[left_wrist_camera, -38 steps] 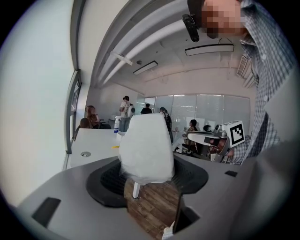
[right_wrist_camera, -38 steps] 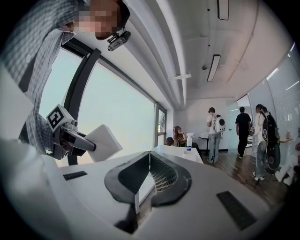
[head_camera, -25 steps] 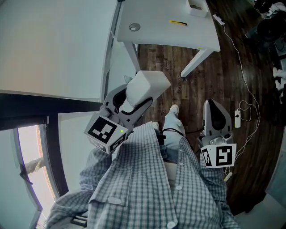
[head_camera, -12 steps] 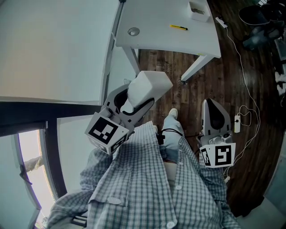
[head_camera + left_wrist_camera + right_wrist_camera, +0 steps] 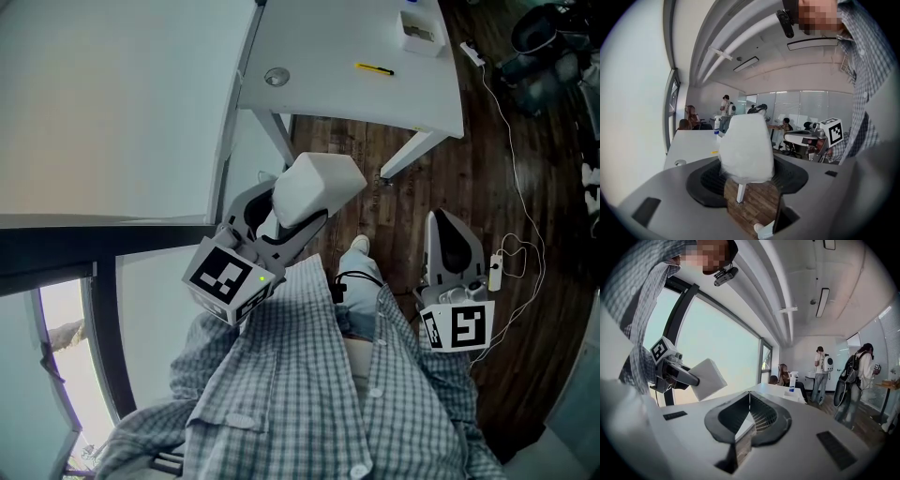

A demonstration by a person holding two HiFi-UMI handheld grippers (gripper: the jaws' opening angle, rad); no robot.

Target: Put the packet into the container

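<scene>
The packet is held up in the left gripper, well short of the table and high above the wooden floor. In the left gripper view the left gripper is seen with its jaws set wide and pressed on the packet, which stands upright between them and fills the middle of the view.

The right gripper is carried low at the person's right side, over the floor and apart from everything. In its own view the right gripper is shown with its jaws closed, tips meeting in a thin line, and nothing is seen between them. Off to the side in that view, the packet is seen sticking out from the other gripper against the bright window.

Ahead, the near edge of the table is laid across the top of the head view, with two slanted white legs reaching down to the floor. An open white container is set on the table near its right edge, well apart from the packet. A yellow pen-like item is lying between that container and the near edge, and a round grommet is placed close to the left corner.

Room is bounded on the left by a white wall panel and a dark window frame, just beside the left gripper. To the right, loose cables are trailed over the floor. Between the table legs and the person's shoe, a stretch of bare floor is left.
</scene>
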